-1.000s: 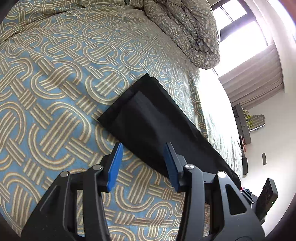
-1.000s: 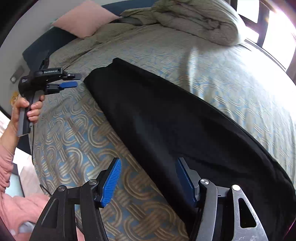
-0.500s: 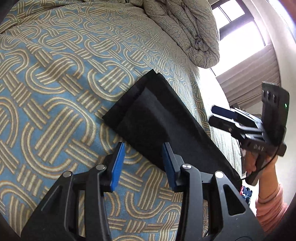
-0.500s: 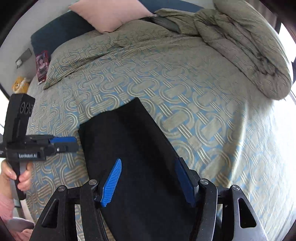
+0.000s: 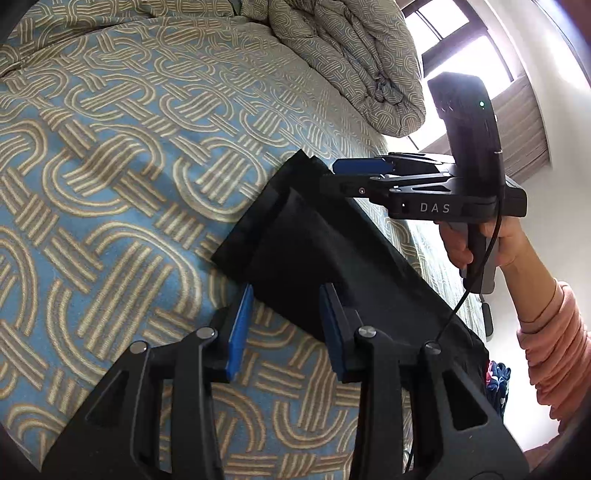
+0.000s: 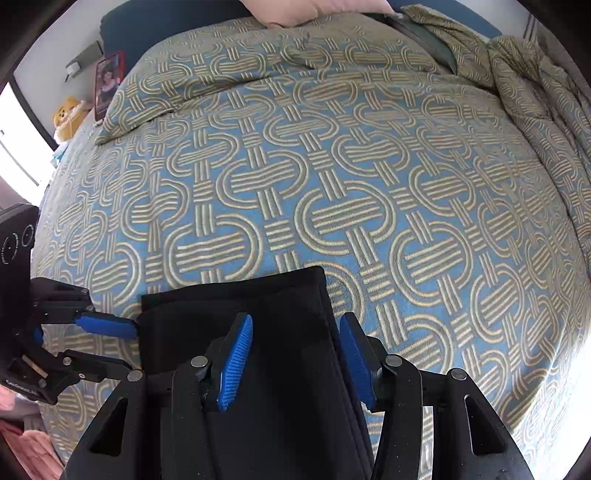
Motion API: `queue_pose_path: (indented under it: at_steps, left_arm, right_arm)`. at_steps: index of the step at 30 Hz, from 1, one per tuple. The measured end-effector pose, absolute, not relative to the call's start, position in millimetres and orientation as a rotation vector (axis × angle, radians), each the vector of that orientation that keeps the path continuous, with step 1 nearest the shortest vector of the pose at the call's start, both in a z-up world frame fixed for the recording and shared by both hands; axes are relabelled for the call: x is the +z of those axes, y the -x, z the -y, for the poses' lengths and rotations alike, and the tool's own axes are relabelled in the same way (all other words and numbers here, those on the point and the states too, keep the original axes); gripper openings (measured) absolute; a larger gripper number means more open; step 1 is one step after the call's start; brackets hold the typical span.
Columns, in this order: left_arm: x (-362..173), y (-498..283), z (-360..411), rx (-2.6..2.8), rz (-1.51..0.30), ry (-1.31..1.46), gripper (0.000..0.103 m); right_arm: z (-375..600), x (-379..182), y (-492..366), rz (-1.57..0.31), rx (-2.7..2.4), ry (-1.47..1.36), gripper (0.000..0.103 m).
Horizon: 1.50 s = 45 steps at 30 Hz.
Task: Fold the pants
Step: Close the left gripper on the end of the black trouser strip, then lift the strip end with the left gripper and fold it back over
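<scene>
The black pants (image 5: pixel 314 254) lie in a long folded strip on the patterned bedspread (image 5: pixel 110 166), their end towards the bed's middle. My left gripper (image 5: pixel 286 325) hovers at the near side edge of that end, its jaws closing, with cloth showing between the blue pads but not pinched. In the right wrist view the pants (image 6: pixel 229 310) fill the bottom. My right gripper (image 6: pixel 295 354) sits over their right edge, jaws closing around cloth without pressing it. The left gripper (image 6: pixel 110 343) shows at the cloth's left edge, and the right gripper (image 5: pixel 354 173) hangs above the far corner.
A bunched duvet (image 5: pixel 351 55) lies at the far side by a bright window (image 5: pixel 461 37). A pink pillow (image 6: pixel 314 11), a framed picture (image 6: pixel 109 83) and a yellow plush toy (image 6: pixel 68 116) are at the head end. A hand in a pink sleeve (image 5: pixel 554 339) holds the right gripper.
The right gripper has swept along the pants to their end and rolled, coming into the left wrist view. Both pairs of jaws have narrowed. The left gripper has stayed put.
</scene>
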State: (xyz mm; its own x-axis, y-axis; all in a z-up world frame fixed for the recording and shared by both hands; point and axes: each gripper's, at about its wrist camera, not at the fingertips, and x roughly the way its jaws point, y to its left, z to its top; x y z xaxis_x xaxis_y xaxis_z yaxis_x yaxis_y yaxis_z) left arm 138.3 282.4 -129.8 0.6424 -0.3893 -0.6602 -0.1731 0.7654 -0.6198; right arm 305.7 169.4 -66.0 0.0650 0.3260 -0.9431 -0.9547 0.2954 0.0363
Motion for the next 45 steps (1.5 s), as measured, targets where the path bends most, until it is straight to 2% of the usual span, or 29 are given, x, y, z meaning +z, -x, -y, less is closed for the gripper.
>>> queue_pose_path:
  at_steps: [4, 5, 6, 7, 8, 10, 11, 19, 23, 25, 26, 28, 30, 31, 32, 33, 34, 35, 36, 40, 44, 45]
  left_arm:
    - [-131.4, -137.0, -287.5, -0.143, -0.898, 0.739, 0.041]
    - [-130.9, -138.1, -287.5, -0.14, -0.901, 0.735, 0.041]
    - [-129.9, -139.7, -287.1, -0.136, -0.904, 0.727, 0.041]
    - [-127.6, -142.1, -285.8, -0.133, -0.902, 0.716, 0.041]
    - [-125.1, -143.1, -284.3, -0.129, -0.896, 0.7, 0.041]
    - [-121.3, -144.4, -282.7, -0.122, -0.88, 0.678, 0.012]
    - [-120.4, -145.2, -282.3, -0.123, -0.877, 0.674, 0.003]
    - [-92.5, -139.3, -299.7, -0.127, -0.721, 0.747, 0.003]
    - [-89.0, -143.6, -304.6, -0.012, -0.761, 0.608, 0.003]
    - [-100.8, -146.2, -307.8, 0.085, -0.838, 0.528, 0.003]
    - [-107.4, -144.8, -311.2, 0.115, -0.868, 0.526, 0.003]
    - [-115.5, -139.2, -316.7, 0.095, -0.894, 0.578, 0.003]
    - [-116.4, -134.9, -314.9, 0.062, -0.888, 0.61, 0.003]
    - [-115.6, -132.7, -312.2, 0.049, -0.888, 0.608, 0.005]
    - [-113.6, -132.7, -307.5, 0.029, -0.892, 0.601, 0.015]
    - [-111.2, -131.5, -303.4, 0.018, -0.896, 0.596, 0.036]
    - [-109.5, -131.9, -298.1, 0.0, -0.898, 0.595, 0.048]
    - [-107.9, -132.7, -293.4, -0.014, -0.897, 0.598, 0.064]
    - [-107.5, -134.6, -287.5, -0.036, -0.892, 0.602, 0.068]
    - [-119.6, -151.3, -278.0, -0.05, -0.958, 0.623, 0.069]
    - [-122.8, -164.5, -281.8, -0.044, -0.934, 0.691, 0.068]
    - [-124.4, -167.0, -284.9, -0.048, -0.929, 0.725, 0.051]
  right_arm:
    - [-174.1, -75.0, -307.4, -1.105, 1.128, 0.741, 0.05]
    - [-174.5, -77.1, -307.4, -1.109, 1.127, 0.743, 0.046]
    - [-175.1, -78.9, -308.2, -1.111, 1.122, 0.749, 0.028]
    - [-176.0, -81.0, -309.8, -1.119, 1.111, 0.754, 0.018]
    - [-176.5, -83.2, -311.8, -1.137, 1.105, 0.746, 0.013]
    - [-174.9, -81.8, -313.4, -1.138, 1.1, 0.716, 0.012]
    - [-173.9, -80.3, -312.3, -1.128, 1.103, 0.716, 0.011]
    - [-166.5, -56.9, -314.8, -1.066, 1.13, 0.635, 0.01]
    - [-174.2, -59.7, -324.4, -1.098, 1.156, 0.6, 0.011]
    - [-184.7, -75.9, -328.1, -1.112, 1.095, 0.676, 0.014]
    - [-189.7, -82.2, -328.8, -1.109, 1.063, 0.709, 0.019]
    - [-191.4, -84.4, -330.9, -1.109, 1.037, 0.689, 0.022]
    - [-186.2, -76.5, -334.0, -1.104, 1.019, 0.627, 0.032]
    - [-182.7, -71.0, -335.1, -1.099, 1.011, 0.606, 0.035]
    - [-177.4, -64.6, -336.1, -1.09, 1.003, 0.585, 0.041]
    - [-171.2, -56.9, -337.2, -1.081, 0.99, 0.562, 0.045]
    - [-163.9, -49.8, -338.8, -1.074, 0.978, 0.539, 0.046]
    - [-155.2, -42.7, -337.9, -1.07, 0.967, 0.52, 0.047]
    - [-145.4, -36.7, -337.2, -1.072, 0.956, 0.504, 0.047]
    - [-94.1, -22.0, -320.0, -1.099, 0.918, 0.45, 0.048]
    - [-19.5, -15.3, -295.1, -1.13, 0.822, 0.386, 0.05]
    - [2.2, -13.3, -290.0, -1.14, 0.788, 0.354, 0.053]
